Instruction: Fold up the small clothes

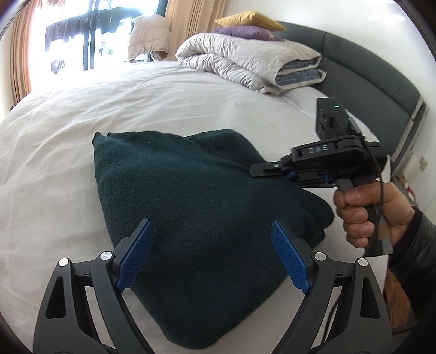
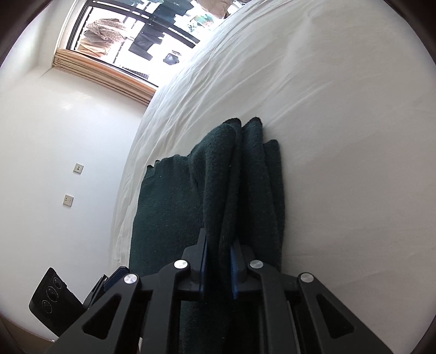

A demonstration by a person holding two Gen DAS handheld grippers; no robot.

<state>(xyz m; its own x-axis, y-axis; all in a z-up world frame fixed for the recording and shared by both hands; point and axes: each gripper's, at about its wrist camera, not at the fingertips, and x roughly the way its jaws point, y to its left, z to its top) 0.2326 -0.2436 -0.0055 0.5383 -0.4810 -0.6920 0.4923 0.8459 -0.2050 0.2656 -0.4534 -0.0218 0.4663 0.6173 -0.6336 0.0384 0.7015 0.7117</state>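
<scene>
Sweater: a dark green knit sweater [image 1: 196,217] lies folded on the bed [image 1: 136,103], near its front edge, in a rough wedge with several layers stacked along its right side.
Sweater, right wrist view: the sweater [image 2: 169,217] has a flat panel lying on the sheet, while a bunched fold rises from it into the claw.
Left claw: the left claw [image 1: 212,256] has its jaws wide apart, and nothing is between them. It hovers over the near part of the sweater; whether the blue pads [image 1: 137,254] touch the knit I cannot tell.
Right claw: the right claw [image 2: 219,261] is clamped on the bunched fold of the sweater, its blue pads [image 2: 234,256] pressing the cloth from both sides.
Right claw, left wrist view: the right claw [image 1: 259,170] meets the sweater's right edge side-on, and its fingers look close together.
Right hand: a hand [image 1: 373,215] in a dark sleeve [image 1: 417,245] grips the handle of the right claw.
Bed: white sheet, lightly creased, with a dark padded headboard [image 1: 368,70] along the far right.
On the bed: a folded white duvet [image 1: 250,62] lies at the far side, with a purple pillow [image 1: 245,32] and a yellow pillow [image 1: 250,20] on top of it.
Room: a bright window [image 1: 81,35] with orange curtains [image 1: 190,16] stands behind the bed; a pale padded jacket [image 1: 148,35] hangs in front of it.
Wall: two switch plates [image 2: 73,185] show on the white wall in the right wrist view.
</scene>
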